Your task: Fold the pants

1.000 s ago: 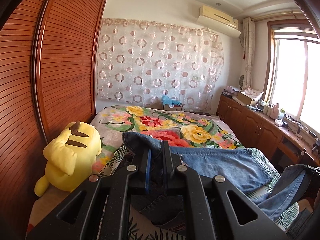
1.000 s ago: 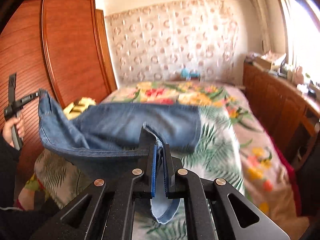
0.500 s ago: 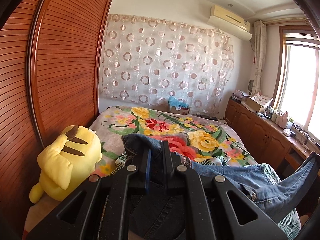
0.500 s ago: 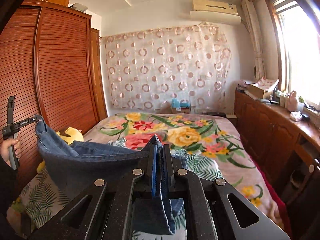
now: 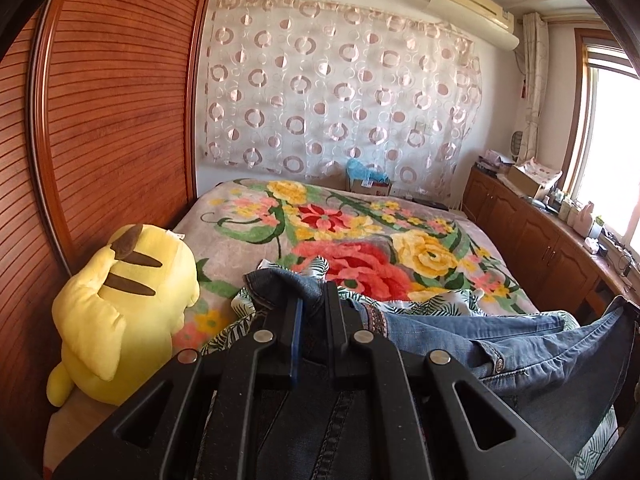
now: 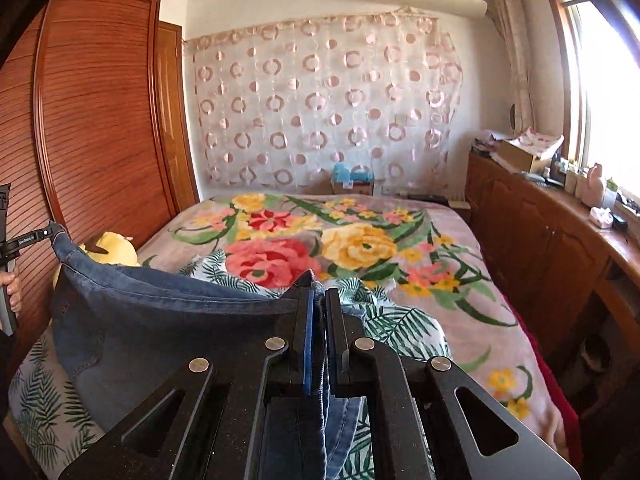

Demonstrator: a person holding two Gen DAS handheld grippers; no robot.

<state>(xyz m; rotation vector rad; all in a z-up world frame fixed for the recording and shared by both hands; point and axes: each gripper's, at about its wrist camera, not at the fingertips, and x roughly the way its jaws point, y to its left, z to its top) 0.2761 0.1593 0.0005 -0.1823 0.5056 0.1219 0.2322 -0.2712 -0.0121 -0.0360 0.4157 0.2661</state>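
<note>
The blue denim pants [image 5: 500, 348] hang stretched between my two grippers above the near end of the bed. My left gripper [image 5: 312, 300] is shut on one corner of the pants. My right gripper [image 6: 318, 300] is shut on the other corner, and the denim [image 6: 160, 320] spans left from it to the left gripper [image 6: 48, 234], seen at the far left with the hand holding it. The lower part of the pants hangs out of sight below the grippers.
The bed [image 6: 360, 240] has a floral blanket and a palm-leaf sheet [image 6: 400, 320] at the near end. A yellow plush toy [image 5: 120, 300] sits at the bed's left, against the wooden wardrobe [image 5: 100, 120]. Wooden cabinets [image 6: 540, 240] run along the right under the window.
Both grippers have lifted the pants off the bed and tilted up. The denim that lay spread on the sheet now hangs taut between them.
</note>
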